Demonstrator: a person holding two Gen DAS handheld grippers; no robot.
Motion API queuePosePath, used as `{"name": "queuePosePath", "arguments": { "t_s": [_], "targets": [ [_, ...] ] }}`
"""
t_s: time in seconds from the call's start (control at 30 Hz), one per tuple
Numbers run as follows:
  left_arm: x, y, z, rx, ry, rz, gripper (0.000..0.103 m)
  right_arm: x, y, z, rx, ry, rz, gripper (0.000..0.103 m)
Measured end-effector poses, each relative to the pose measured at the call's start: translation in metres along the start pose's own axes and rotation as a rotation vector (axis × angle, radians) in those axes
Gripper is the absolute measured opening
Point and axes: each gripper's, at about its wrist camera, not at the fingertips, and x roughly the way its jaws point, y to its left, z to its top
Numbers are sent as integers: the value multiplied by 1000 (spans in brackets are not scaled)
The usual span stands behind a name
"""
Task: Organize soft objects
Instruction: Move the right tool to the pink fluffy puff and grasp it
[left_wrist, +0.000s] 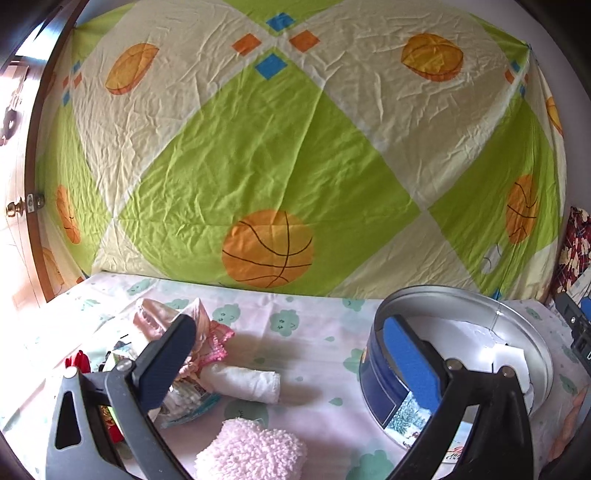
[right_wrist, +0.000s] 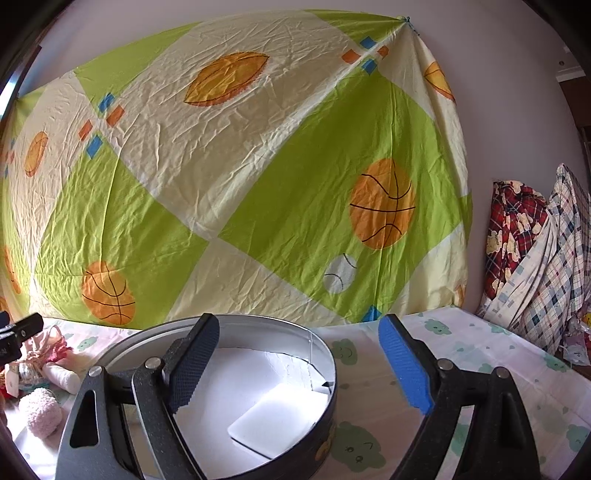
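From the left wrist view, the left hand-held gripper (left_wrist: 290, 354) has its fingers wide apart and holds nothing. Between the fingers lie a white roll (left_wrist: 245, 380) and a fluffy pink ball (left_wrist: 255, 450) on the bed (left_wrist: 314, 321), which has a sheet with green clouds. Behind the black finger sits a pile of soft things: a pink frilly cloth (left_wrist: 207, 328), a printed packet (left_wrist: 184, 400) and something red (left_wrist: 79, 360). The blue finger stands in front of a round blue tin (left_wrist: 384, 384). A white pad (left_wrist: 511, 363) lies inside the tin. A brown door (left_wrist: 33, 155) with a knob shows only in this view, at the left edge.

From the right wrist view, the right hand-held gripper (right_wrist: 299, 365) is also open wide and holds nothing. It hangs over the tin (right_wrist: 325, 439), with the black finger above the inside and the blue finger past the right rim. This view looks down into the tin and shows the pad (right_wrist: 275, 419) flat on the white bottom. The roll (right_wrist: 64, 376) and the ball (right_wrist: 40, 411) are small and far to the left. A heap of checked cloths (right_wrist: 535, 258) by the wall shows best here. A big sheet with basketballs (right_wrist: 236, 177) hangs behind the bed in both views.
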Motion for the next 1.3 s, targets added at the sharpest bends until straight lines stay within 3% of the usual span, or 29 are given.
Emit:
{"name": "queuePosePath", "arguments": {
  "t_s": [0.5,0.67,0.87,1.0,1.3],
  "targets": [
    [1,-5,-20,116,28,27,103,-21,11,1,-17,-96,-40,90],
    [0,4,-22,108,44,14,103,-30,11,0,48,-89,-46,90],
    [-3,18,-21,109,46,11,103,-37,27,-4,55,-46,-7,90],
    [-2,34,-21,98,52,32,103,-46,47,-6,21,-65,19,90],
    [-1,75,-20,58,64,67,103,-51,99,-12,0,-16,133,90]
  ]
}}
